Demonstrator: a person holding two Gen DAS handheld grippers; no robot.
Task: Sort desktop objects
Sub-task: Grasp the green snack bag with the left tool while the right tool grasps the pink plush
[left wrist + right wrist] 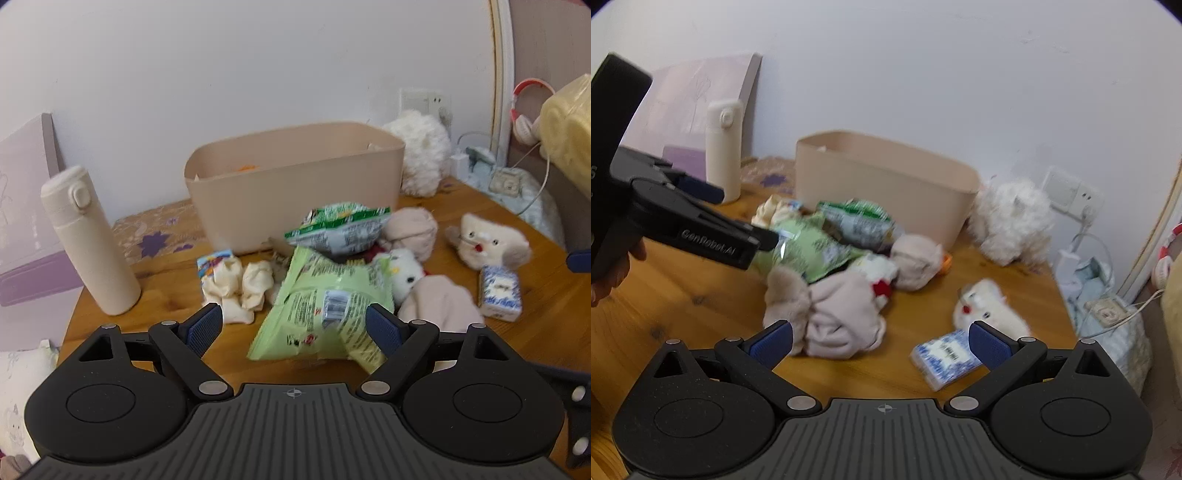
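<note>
A light green snack bag (317,306) lies on the wooden table (546,332) in front of a beige bin (295,184). My left gripper (295,325) is open and hovers at the bag's near end, its pads apart from it. In the right wrist view the left gripper (738,218) reaches in from the left over that bag (809,251). My right gripper (881,343) is open above the table, with a pink plush (842,314) ahead to the left and a blue-white tissue pack (945,358) by its right finger.
A cream flask (88,240) stands at the left. A darker green snack bag (340,229), crumpled white wads (240,291), a white kitty plush (402,273) and a bearded plush (487,240) crowd the middle. A white fluffy toy (1012,221) sits right of the bin (886,181).
</note>
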